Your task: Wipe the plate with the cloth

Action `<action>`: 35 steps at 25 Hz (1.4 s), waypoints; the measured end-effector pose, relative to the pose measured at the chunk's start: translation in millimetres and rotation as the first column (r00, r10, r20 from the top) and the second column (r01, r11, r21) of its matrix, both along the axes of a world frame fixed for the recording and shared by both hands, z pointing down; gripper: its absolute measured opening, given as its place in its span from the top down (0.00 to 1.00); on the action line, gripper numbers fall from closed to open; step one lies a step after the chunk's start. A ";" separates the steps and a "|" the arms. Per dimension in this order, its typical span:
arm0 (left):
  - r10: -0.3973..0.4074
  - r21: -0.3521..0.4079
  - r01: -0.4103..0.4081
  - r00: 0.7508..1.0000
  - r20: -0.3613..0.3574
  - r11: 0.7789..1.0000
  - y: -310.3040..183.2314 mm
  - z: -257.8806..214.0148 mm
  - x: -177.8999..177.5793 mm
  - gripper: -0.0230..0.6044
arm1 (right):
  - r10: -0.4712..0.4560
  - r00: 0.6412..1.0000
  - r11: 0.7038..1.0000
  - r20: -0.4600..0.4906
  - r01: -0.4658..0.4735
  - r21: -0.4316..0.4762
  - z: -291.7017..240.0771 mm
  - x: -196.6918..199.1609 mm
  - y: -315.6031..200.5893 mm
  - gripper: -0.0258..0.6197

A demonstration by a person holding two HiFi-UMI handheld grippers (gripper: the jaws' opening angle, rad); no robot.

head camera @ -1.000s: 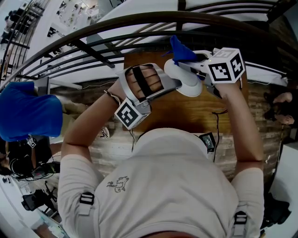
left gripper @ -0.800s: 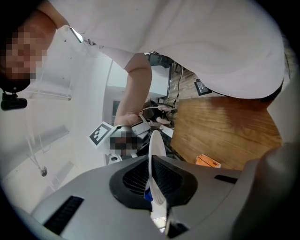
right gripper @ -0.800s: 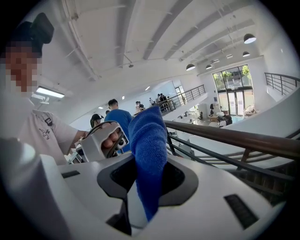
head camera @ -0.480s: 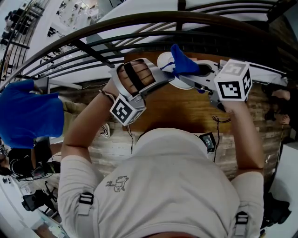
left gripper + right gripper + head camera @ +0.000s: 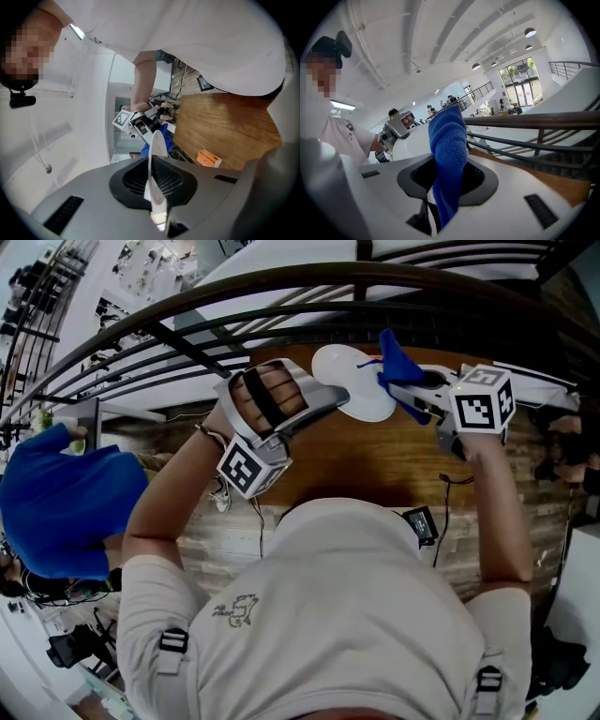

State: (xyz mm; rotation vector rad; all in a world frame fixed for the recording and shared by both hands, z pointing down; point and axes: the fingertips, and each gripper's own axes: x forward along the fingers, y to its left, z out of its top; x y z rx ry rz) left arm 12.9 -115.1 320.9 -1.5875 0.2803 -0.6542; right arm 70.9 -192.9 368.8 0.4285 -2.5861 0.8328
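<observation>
Head view: the left gripper (image 5: 330,401) pinches the plate (image 5: 358,381) at its 8 o'clock rim. The cloth (image 5: 397,360), clamped in the right gripper (image 5: 414,386), has slid from the plate's 12 to its 3 o'clock. Left gripper view: plate edge-on between the jaws. Right gripper view: jaws squeeze the cloth, plate behind at 10 o'clock.

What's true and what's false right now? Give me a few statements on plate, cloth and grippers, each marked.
1. The left gripper is shut on the rim of the white plate. True.
2. The right gripper is empty. False: it is shut on the blue cloth.
3. The cloth lies spread out flat. False: it stands bunched upright out of the right gripper's jaws.
4. A dark railing runs beyond the wooden table. True.
</observation>
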 end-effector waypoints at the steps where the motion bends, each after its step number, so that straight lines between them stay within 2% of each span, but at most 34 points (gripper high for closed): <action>1: 0.007 0.002 -0.007 1.000 0.007 1.000 2.9 2.0 2.1 0.93 | 0.008 1.000 1.000 -0.007 -0.008 0.000 2.5 1.1 -4.4 0.77; 6: 0.025 -0.004 -0.025 1.000 -0.005 1.000 10.9 -3.4 9.9 0.93 | 0.017 0.999 1.000 -0.030 -0.017 0.025 -0.4 -5.2 -21.2 0.77; 12: 0.043 -0.002 -0.043 0.999 -0.005 0.999 15.0 0.2 19.7 0.93 | -0.051 0.998 0.996 -0.039 0.054 0.075 -14.8 -36.9 -16.2 0.77; 21: -0.034 -0.016 0.034 0.999 0.007 0.999 -7.1 10.0 0.4 0.94 | -0.155 0.988 0.982 0.016 0.153 0.109 -49.6 -63.1 27.7 0.77; 30: -0.088 -0.079 0.086 0.996 -0.017 0.993 -18.8 20.0 -15.0 0.93 | -0.074 0.997 0.995 0.022 0.073 0.065 -18.9 -33.2 29.3 0.77; 35: -0.117 -0.140 0.110 0.992 -0.045 0.984 -19.0 25.5 -22.5 0.93 | -0.009 1.000 0.999 -0.021 0.010 0.042 10.7 -12.5 23.1 0.77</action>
